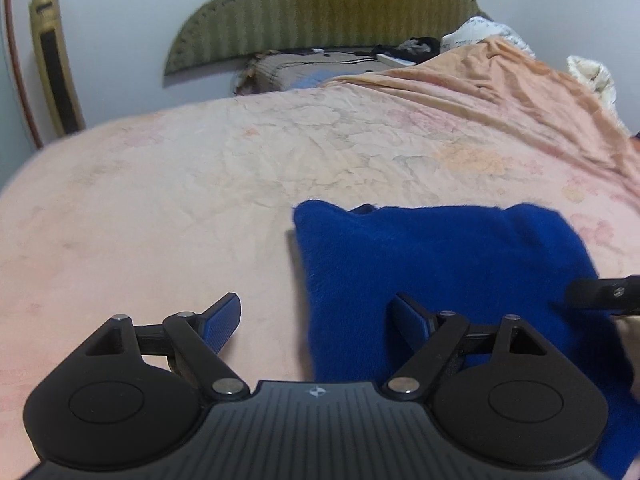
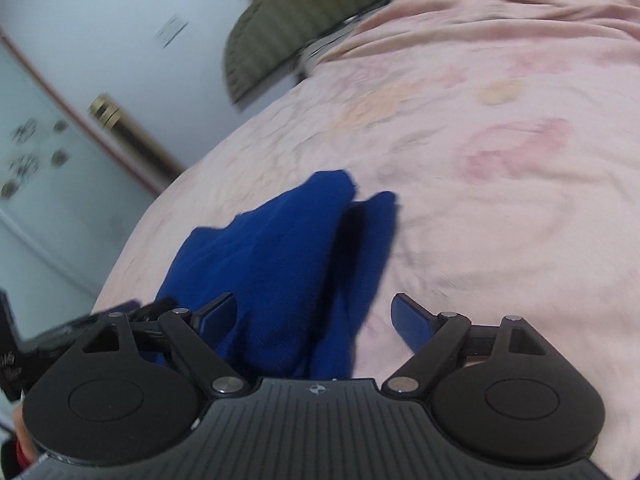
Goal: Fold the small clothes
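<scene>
At the bottom of the left wrist view, the left gripper [image 1: 316, 322] stands with its jaws wide and nothing between the pads; its right-hand pad overlaps the near left edge of the blue garment [image 1: 448, 276], its left-hand pad sits over bare bedspread [image 1: 160, 208]. This straddle suits a pinch on that edge, judged the next step. At lower centre of the right wrist view, the right gripper [image 2: 314, 320] is likewise spread wide and grips nothing, with the blue garment [image 2: 280, 264] rising in a loose ridge between its pads. The cloth lies bunched, so the fold appears unfinished. The soft bedspread gives a broad working surface. Farther off, at upper centre, a green padded headboard [image 1: 320, 12] backs the bed.
</scene>
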`<state>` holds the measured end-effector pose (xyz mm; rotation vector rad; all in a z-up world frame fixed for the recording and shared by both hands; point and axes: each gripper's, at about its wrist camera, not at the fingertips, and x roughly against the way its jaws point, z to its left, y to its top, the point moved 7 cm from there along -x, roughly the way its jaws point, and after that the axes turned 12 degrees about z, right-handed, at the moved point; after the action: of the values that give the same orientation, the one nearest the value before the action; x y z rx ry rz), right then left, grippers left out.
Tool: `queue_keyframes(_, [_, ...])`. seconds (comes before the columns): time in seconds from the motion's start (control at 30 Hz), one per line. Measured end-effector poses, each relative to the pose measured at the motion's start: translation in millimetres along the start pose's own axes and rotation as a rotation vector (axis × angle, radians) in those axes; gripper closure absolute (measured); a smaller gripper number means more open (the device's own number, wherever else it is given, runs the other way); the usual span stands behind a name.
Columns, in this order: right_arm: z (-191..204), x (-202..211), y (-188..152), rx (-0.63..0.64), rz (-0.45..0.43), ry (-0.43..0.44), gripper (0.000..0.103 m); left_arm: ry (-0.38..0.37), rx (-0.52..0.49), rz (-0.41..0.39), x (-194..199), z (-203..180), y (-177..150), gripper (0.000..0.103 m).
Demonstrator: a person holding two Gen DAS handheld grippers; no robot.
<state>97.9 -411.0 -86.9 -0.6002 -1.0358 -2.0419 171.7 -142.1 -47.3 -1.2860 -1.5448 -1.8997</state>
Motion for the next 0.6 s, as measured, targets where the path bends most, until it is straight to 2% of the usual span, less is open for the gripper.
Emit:
queue_keyframes(0.13, [4.1, -21.5, 19.5, 0.008, 0.029, 0.08, 0.022, -0.2, 0.087, 0.052, -20.1, 5.5, 3.3, 0.02])
queue_keyframes(0.27, [3.7, -38.1, 41.9, -0.012, 0.049, 0.152, 0.027, -0.361, 0.166, 0.074, -37.2, 9.0, 7.5, 0.02])
queue_keyframes(0.33, [3.9, -48.1, 51.9, -0.015, 0.063, 0.164, 0.039, -0.407, 0.179, 0.06, -41.4, 9.1, 11.6, 0.024])
queue_keyframes(0.37, [3.8, -51.7, 55.6, -0.013, 0.072, 0.161, 0.05, -0.424, 0.183, 0.054, -43.1, 8.5, 13.9, 0.03])
queue_keyframes(0.4, [3.8, -55.2, 56.9, -0.009, 0.081, 0.149, 0.058, -0.432, 0.185, 0.054, -44.0, 8.6, 15.5, 0.047])
queue_keyframes(0.43, [3.2, -58.5, 57.6, -0.009, 0.086, 0.134, 0.071, -0.438, 0.185, 0.062, -46.3, 8.0, 17.5, 0.061])
queue_keyframes(0.5, [3.8, -61.6, 57.7, -0.012, 0.075, 0.136, 0.075, -0.447, 0.177, 0.056, -46.2, 8.2, 21.4, 0.072])
queue_keyframes(0.6, [9.4, -55.6, 57.3, 0.018, 0.027, 0.123, 0.078, -0.415, 0.116, -0.003, -35.5, 3.2, 26.8, 0.076])
